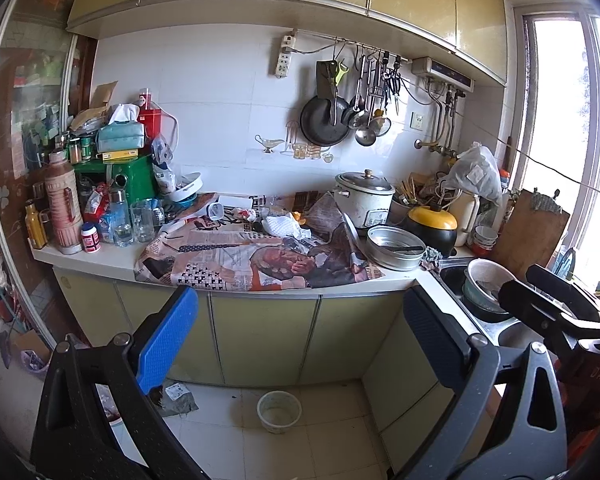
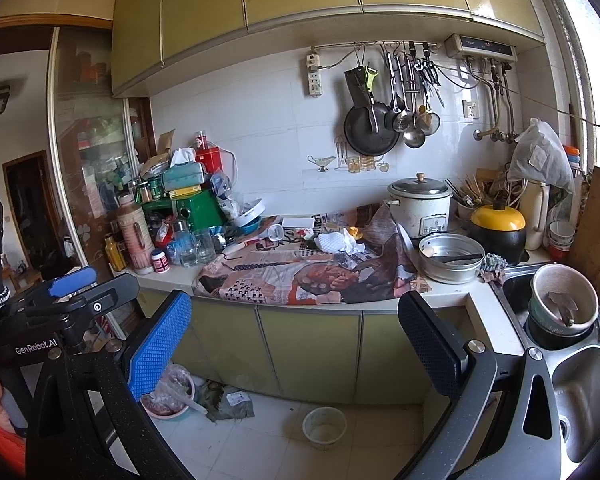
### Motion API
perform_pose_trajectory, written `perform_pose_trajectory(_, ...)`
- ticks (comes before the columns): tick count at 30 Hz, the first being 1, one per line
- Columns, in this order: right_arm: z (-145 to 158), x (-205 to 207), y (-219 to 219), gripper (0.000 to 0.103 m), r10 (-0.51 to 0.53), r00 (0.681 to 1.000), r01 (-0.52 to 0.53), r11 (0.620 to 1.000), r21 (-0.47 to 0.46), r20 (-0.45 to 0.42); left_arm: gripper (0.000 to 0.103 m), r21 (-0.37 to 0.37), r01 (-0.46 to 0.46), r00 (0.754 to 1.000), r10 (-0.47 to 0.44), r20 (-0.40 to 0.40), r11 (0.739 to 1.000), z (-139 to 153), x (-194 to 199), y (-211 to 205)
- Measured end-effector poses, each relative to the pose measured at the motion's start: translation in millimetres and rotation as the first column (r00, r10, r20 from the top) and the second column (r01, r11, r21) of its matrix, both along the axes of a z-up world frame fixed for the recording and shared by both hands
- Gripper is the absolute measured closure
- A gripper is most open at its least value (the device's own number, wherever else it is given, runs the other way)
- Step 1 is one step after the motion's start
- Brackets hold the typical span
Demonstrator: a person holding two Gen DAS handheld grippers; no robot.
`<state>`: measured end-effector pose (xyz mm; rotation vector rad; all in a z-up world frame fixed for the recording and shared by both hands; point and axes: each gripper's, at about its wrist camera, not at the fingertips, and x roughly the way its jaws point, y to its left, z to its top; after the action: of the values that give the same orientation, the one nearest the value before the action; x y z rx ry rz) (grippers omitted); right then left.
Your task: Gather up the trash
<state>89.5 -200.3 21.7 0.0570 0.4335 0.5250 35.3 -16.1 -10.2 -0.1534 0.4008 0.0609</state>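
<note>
My left tongs [image 1: 300, 336] hang wide open and empty, well back from the counter [image 1: 100, 262]; my right tongs [image 2: 296, 344] are just as wide, holding and touching nothing. The trash I judge I'm after, the crumpled white wad [image 2: 340, 242], lies mid-counter on the newspaper [image 2: 284, 276], between the glasses [image 2: 198, 246] to the left and the rice cooker [image 2: 420, 208] to the right. Reaching in carelessly, I could drag the newspaper and tip those glasses, or pinch paper along with the wad.

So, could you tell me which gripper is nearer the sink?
Right. The right gripper is beside the sink; the left gripper sits further left.
</note>
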Motion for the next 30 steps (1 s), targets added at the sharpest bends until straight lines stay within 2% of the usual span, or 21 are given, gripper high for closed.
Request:
perform_pose_trajectory(7, -4.1, 24.1, -25.9, 0.000, 0.021, 1.000, -0.021, 1.000, -0.005, -0.008, 0.000, -0.025, -0.029, 1.000, 0.029, 0.001, 0.999, 0.8, 25.2, -25.6)
perform_pose_trajectory(16, -9.5, 70.5, -46.5, 0.000, -0.011, 0.999, 0.012, 1.000, 0.016, -0.039, 0.000, -0.006, -0.051, 0.999, 0.051, 0.003, 0.999, 5.6, 76.5, -40.7)
perform_pose_trajectory(22, -18.5, 104.9, -39.3, 0.000, -0.058, 0.997, 0.058, 0.998, -0.003, -0.050, 0.000, -0.003, -0.065, 0.998, 0.065, -0.002, 0.998, -2.0, 126.1, -24.8)
perform_pose_trajectory(30, -31.4, 169.3, -3.8, 0.000, -0.120, 0.991, 0.117, 0.992, -0.034, -0.066, 0.000, -0.018, -0.051, 0.998, 0.051, -0.021, 0.999, -18.4, 219.4, 28.5)
